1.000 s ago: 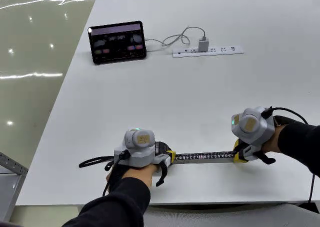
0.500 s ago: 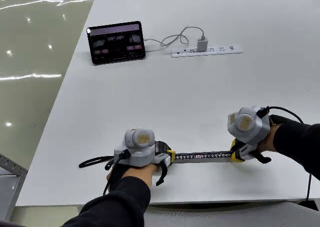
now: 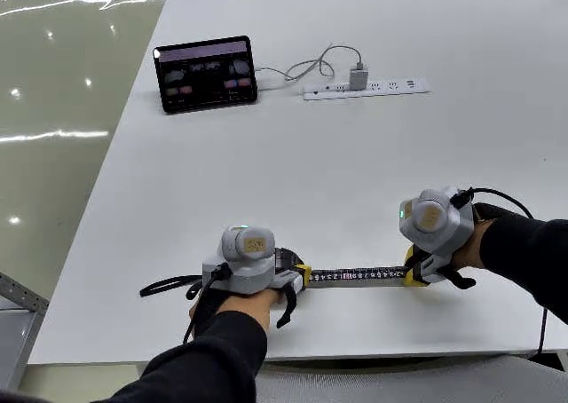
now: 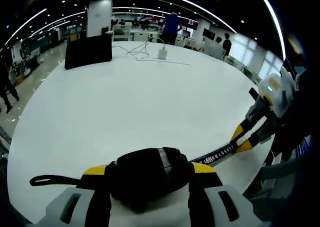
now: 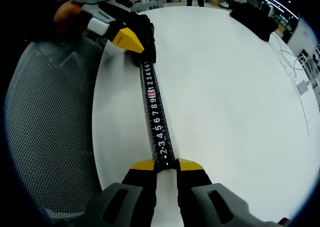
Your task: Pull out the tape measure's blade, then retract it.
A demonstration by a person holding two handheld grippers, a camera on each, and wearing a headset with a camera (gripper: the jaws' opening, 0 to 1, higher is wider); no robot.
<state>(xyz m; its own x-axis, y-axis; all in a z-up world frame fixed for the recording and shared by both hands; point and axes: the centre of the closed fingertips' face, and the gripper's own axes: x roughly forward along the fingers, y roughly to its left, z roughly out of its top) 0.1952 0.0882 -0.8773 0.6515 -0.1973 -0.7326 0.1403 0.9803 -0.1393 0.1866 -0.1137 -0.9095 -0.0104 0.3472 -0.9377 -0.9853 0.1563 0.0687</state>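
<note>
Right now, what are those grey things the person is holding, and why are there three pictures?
No robot here: a person holds two hand tools called grippers, each with two jaws that pinch. One picture comes from a camera on the person's head, looking down at the white table. The two round pictures come from a camera riding on each gripper. The left gripper has its jaws shut on the black tape measure case. The right gripper pinches the end of the blade, pulled out between them with numbers showing. Farther back lie a tablet and a white power strip with a charger plugged in.
</note>
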